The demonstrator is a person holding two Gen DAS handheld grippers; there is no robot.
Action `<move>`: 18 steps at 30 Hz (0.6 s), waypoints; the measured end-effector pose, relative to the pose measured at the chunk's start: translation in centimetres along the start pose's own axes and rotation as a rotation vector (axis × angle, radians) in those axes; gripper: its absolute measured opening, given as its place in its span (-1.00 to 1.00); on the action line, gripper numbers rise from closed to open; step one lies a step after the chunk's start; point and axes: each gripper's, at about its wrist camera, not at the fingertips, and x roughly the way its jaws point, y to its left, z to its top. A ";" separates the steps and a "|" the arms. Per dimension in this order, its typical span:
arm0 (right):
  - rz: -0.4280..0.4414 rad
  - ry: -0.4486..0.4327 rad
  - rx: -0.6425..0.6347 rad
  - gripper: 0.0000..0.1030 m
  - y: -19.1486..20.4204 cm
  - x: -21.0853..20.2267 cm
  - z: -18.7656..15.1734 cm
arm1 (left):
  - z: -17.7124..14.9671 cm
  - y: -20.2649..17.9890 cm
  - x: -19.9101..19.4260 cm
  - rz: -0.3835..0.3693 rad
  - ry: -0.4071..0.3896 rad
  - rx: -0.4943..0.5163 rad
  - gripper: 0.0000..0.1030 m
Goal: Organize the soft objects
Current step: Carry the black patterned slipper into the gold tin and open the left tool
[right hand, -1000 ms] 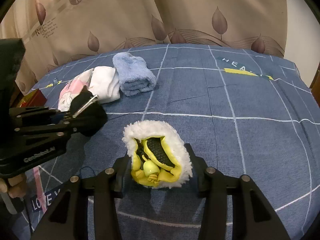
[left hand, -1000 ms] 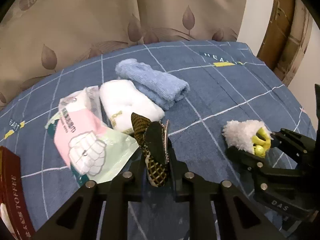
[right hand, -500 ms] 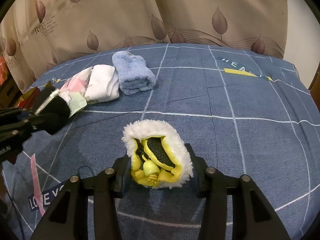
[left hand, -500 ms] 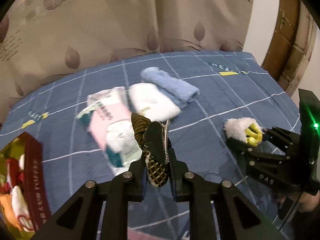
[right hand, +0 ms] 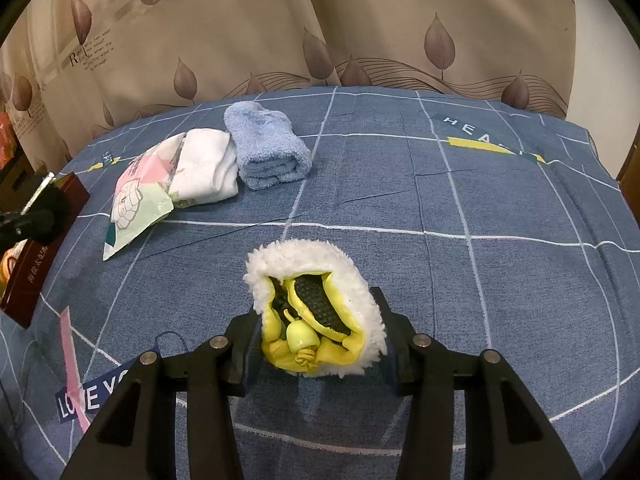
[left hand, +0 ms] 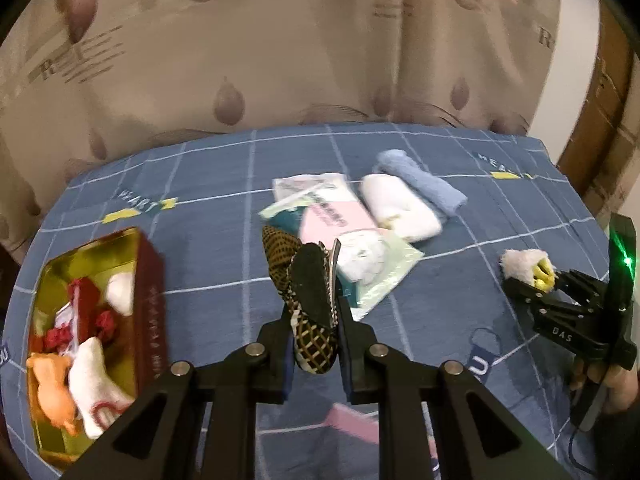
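My left gripper [left hand: 314,336] is shut on a dark patterned slipper [left hand: 308,300] and holds it above the blue bedsheet. My right gripper [right hand: 320,344] is shut on a yellow slipper with white fleece [right hand: 316,312]; it also shows at the right of the left wrist view [left hand: 528,270]. A red tin box [left hand: 92,328] with gold lining holds soft toys at the left. A white towel [right hand: 208,164], a rolled blue towel [right hand: 268,146] and a pink and green packet [right hand: 136,200] lie together on the bed.
The bed is covered by a blue checked sheet [right hand: 460,200]. A beige leaf-print curtain [right hand: 280,20] hangs behind it. A wooden frame [left hand: 600,100] stands at the far right. The red box edge [right hand: 36,256] shows at the left of the right wrist view.
My left gripper has swung left and back with the slipper, bringing the red box into view. My right gripper has stayed in place with its slipper.
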 end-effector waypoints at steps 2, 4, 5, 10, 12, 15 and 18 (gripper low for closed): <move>-0.001 0.000 -0.001 -0.13 0.0 0.0 0.0 | -0.2 1.0 -0.4 0.005 -0.003 -0.019 -0.66; 0.001 0.000 0.001 -0.13 0.0 0.0 0.0 | -0.3 1.8 -0.9 0.012 -0.009 -0.037 -0.66; 0.001 0.000 0.001 -0.13 0.0 0.0 0.0 | -0.4 2.2 -1.3 0.013 -0.016 -0.044 -0.66; -0.001 0.000 -0.001 -0.12 0.0 0.0 0.0 | -0.6 4.7 -3.4 0.044 -0.048 -0.060 -0.66; -0.001 0.000 -0.001 -0.11 0.0 0.0 0.0 | -0.6 5.7 -4.1 0.060 -0.059 -0.068 -0.66; -0.001 0.000 -0.001 -0.11 0.0 0.0 0.0 | -0.7 8.0 -5.4 0.085 -0.075 -0.097 -0.66; -0.002 0.000 -0.001 -0.11 0.0 0.0 0.0 | -1.1 10.4 -6.3 0.122 -0.081 -0.131 -0.66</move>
